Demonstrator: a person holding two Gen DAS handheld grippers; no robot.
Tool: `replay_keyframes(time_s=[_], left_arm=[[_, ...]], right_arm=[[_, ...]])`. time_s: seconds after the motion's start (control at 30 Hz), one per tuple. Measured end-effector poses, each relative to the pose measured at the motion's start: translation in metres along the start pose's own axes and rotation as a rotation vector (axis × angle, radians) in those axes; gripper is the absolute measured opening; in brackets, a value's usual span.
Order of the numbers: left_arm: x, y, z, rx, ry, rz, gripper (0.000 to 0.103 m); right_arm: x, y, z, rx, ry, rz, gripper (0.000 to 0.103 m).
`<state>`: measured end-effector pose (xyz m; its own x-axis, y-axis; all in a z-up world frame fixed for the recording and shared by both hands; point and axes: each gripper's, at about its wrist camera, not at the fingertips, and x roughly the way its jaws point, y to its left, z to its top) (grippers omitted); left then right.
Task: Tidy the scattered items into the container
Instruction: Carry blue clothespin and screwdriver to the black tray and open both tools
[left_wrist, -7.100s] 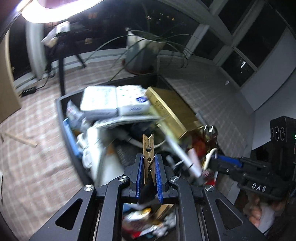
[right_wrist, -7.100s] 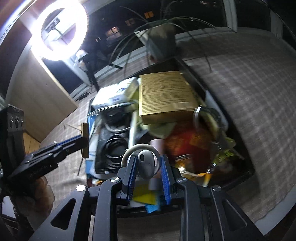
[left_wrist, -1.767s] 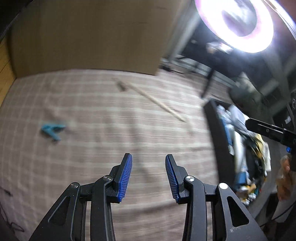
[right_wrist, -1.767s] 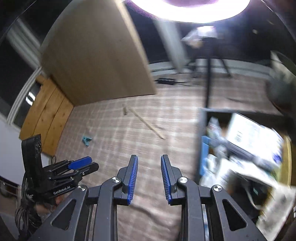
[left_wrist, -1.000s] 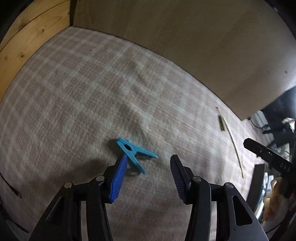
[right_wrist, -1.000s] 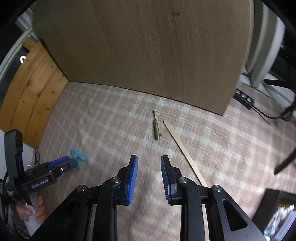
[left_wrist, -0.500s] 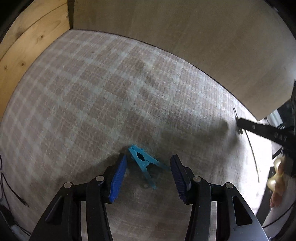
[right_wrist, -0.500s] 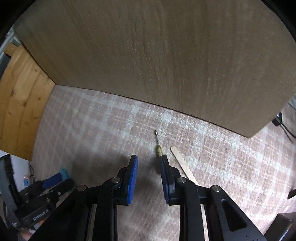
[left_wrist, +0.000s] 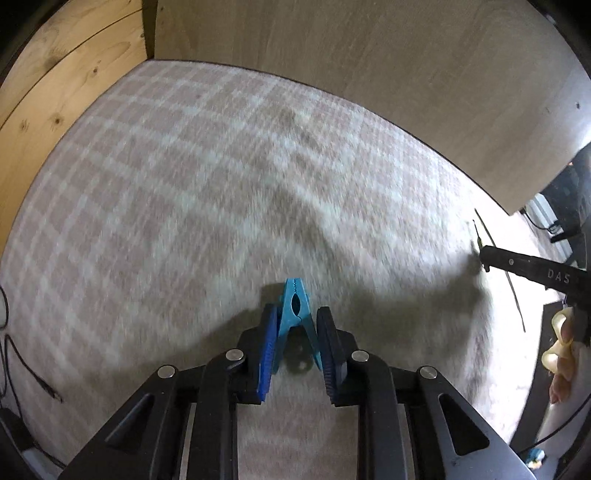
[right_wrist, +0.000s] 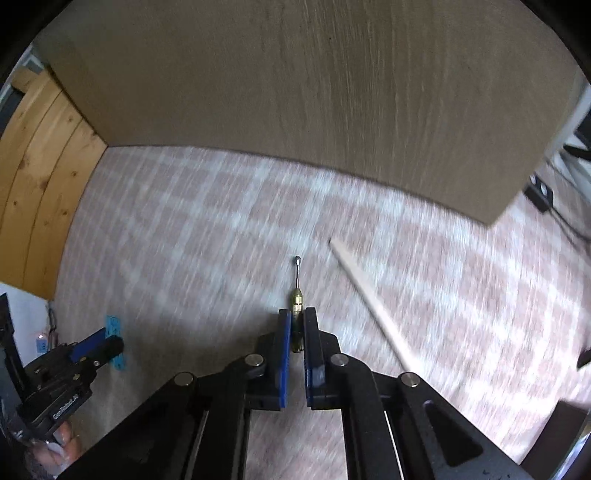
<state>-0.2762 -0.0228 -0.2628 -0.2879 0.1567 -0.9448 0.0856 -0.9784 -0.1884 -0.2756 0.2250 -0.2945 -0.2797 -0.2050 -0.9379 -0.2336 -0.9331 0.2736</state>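
Observation:
A blue clothespin (left_wrist: 294, 308) lies on the checked carpet, its mouth pointing away from me. My left gripper (left_wrist: 297, 314) straddles it. The jaws are closing, and the blue pads (left_wrist: 268, 339) touch the pin's two spread legs. In the right wrist view, a small screwdriver (right_wrist: 296, 295) with a brass collar and a thin steel shaft lies on the carpet. My right gripper (right_wrist: 294, 328) is shut on its dark handle, and the shaft sticks out ahead. The left gripper (right_wrist: 96, 345) and the clothespin (right_wrist: 113, 325) also show at the lower left there.
A long pale wooden stick (right_wrist: 373, 306) lies just right of the screwdriver. A large upright wooden board (right_wrist: 295, 92) closes off the far side, with pine planks (right_wrist: 40, 173) to the left. A thin cable (left_wrist: 33, 373) runs along the left edge of the carpet. A power strip (right_wrist: 539, 192) sits at the far right.
Both grippers sank to the carpet. The left jaws narrowed round the blue clothespin, which turned to point away. The right jaws came over the screwdriver and shut on its handle.

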Motion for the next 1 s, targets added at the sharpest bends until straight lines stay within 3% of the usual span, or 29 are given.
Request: replay_keyframes(time_s=[0.3, 0.5, 0.57, 0.6, 0.63, 0.7, 0.83, 1.0], left_arm=[[-0.029, -0.037, -0.046, 0.089, -0.008, -0.083, 0.023], [-0.057, -0.087, -0.070, 0.210, -0.027, -0.154, 0.023], [-0.068, -0.123, -0.093, 0.263, -0.028, -0.178, 0.023], [-0.071, -0.140, -0.100, 0.296, -0.027, -0.192, 0.023], [-0.079, -0.118, -0.102, 0.315, -0.026, -0.202, 0.023], [-0.078, -0.137, -0.107, 0.364, -0.020, -0.230, 0.023], [-0.093, -0.202, -0.133, 0.462, -0.008, -0.279, 0.023], [-0.100, -0.254, -0.161, 0.555, 0.016, -0.344, 0.023]], right_arm=[[-0.064, -0.012, -0.068, 0.043, -0.084, 0.083, 0.006], [-0.107, -0.031, -0.133, 0.133, -0.172, 0.140, 0.006], [-0.127, -0.045, -0.159, 0.174, -0.208, 0.157, 0.006], [-0.135, -0.053, -0.169, 0.190, -0.223, 0.159, 0.006], [-0.142, -0.059, -0.178, 0.207, -0.237, 0.160, 0.006], [-0.156, -0.072, -0.200, 0.248, -0.268, 0.165, 0.006], [-0.189, -0.106, -0.244, 0.323, -0.324, 0.151, 0.006], [-0.228, -0.150, -0.304, 0.422, -0.376, 0.089, 0.006]])
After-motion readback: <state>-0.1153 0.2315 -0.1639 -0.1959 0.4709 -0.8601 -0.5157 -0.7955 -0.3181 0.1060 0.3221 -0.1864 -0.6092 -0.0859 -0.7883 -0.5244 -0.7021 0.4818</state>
